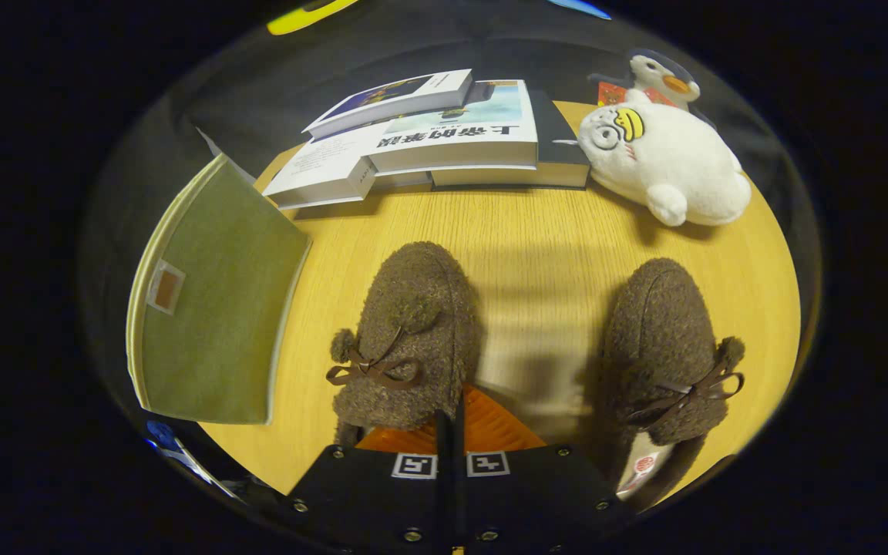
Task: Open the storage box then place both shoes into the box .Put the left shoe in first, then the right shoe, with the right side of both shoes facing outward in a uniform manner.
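Observation:
Two brown fuzzy shoes with laced bows stand on the wooden table (544,231), toes pointing away from me. One shoe (413,324) is just ahead of my fingers, its heel opening right at the fingertips. The other shoe (667,347) stands a shoe's width to the right of it. A green fabric storage box (213,308) with a small label tab sits to the left of the shoes, its flap down. My gripper (449,420) is shut, the two fingers pressed together over the near shoe's heel. Nothing shows between them.
A loose stack of books (428,131) lies at the far side of the table. A white plush toy (664,162) lies at the far right, with a small penguin figure (664,77) behind it. Bare wood runs between the two shoes.

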